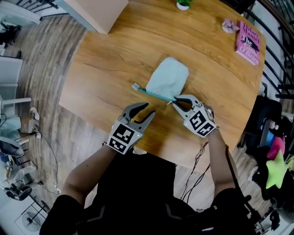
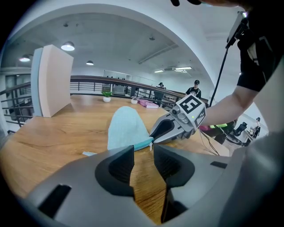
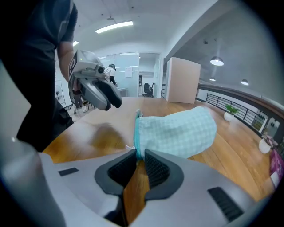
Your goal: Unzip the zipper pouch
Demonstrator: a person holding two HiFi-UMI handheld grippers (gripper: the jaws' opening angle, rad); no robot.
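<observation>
A pale teal checked zipper pouch (image 1: pixel 169 77) lies flat on the round wooden table (image 1: pixel 105 64), its darker teal zipper (image 1: pixel 154 93) along the near edge. My right gripper (image 1: pixel 174 100) is at the zipper's right end. In the right gripper view the jaws (image 3: pixel 140 154) stand narrow, with the pouch's (image 3: pixel 177 131) teal zipper end pinched between their tips. From the left gripper view, a small zipper pull (image 2: pixel 151 145) hangs just below the right gripper (image 2: pixel 154 135). My left gripper (image 1: pixel 150 109) hovers near the pouch's front edge, open (image 2: pixel 143 153), only bare table between its jaws.
A pink book (image 1: pixel 248 42) and a small pink object (image 1: pixel 228 25) lie at the table's far right. A potted plant (image 1: pixel 183 4) stands at the far edge, a beige block (image 1: pixel 98 11) at the far left. Bags and clutter (image 1: pixel 275 151) crowd the floor on the right.
</observation>
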